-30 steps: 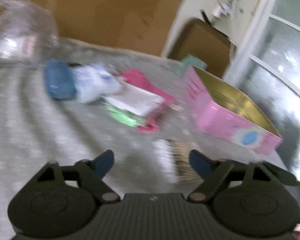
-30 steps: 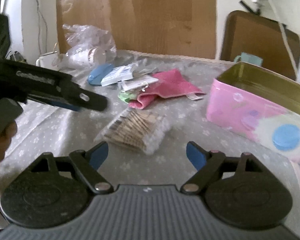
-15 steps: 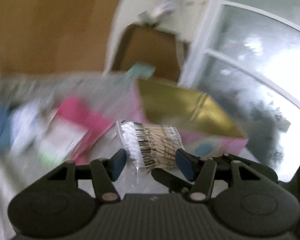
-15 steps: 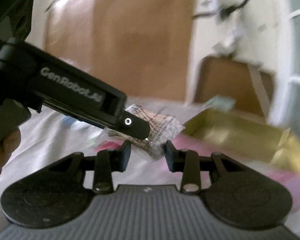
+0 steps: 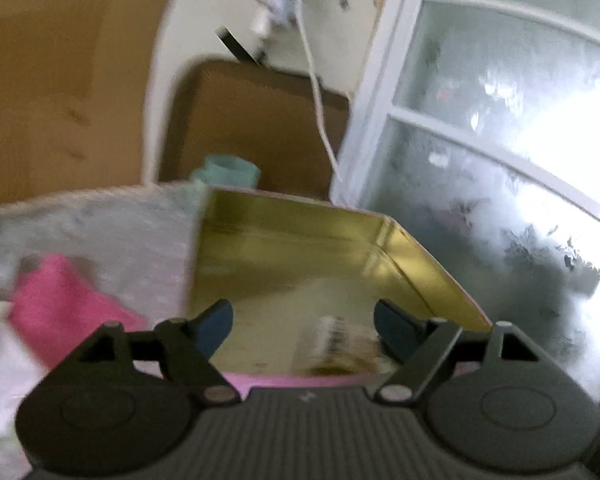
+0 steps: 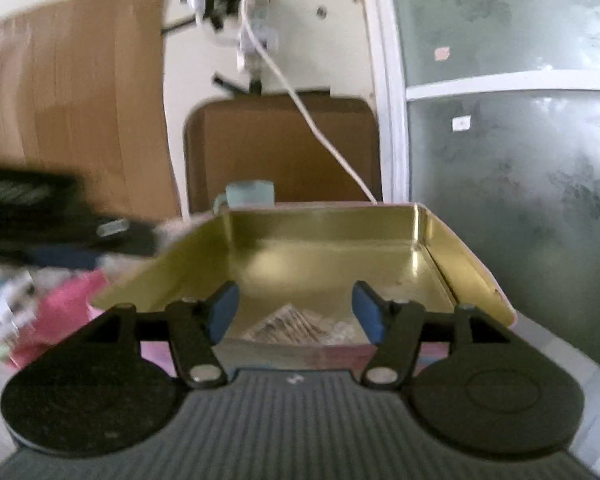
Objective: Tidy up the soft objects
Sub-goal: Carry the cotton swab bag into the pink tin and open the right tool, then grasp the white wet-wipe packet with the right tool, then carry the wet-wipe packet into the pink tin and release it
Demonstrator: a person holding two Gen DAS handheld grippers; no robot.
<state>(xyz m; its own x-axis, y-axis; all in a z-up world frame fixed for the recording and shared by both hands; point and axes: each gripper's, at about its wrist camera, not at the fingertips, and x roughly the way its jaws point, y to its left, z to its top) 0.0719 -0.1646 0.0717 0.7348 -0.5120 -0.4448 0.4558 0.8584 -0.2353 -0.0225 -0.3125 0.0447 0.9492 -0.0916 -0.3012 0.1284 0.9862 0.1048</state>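
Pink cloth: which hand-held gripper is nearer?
Left. Both jaws are opening, empty. The left hand-held gripper is beside the pink cloth; the right hand-held gripper faces the tin, farther off.

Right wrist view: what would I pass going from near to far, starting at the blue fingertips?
Right hand-held gripper, its jaws opening and pressing on nothing → bag of cotton swabs on the tin's floor → far wall of the gold-lined tin → pale teal cup → brown board against the wall.

One open gold-lined tin (image 6: 332,256), one packet of cotton swabs (image 6: 300,326) lying inside it just ahead of the tool, one pink cloth (image 5: 60,300) to the tool's left, one pale teal cup (image 6: 250,194) beyond the tin.
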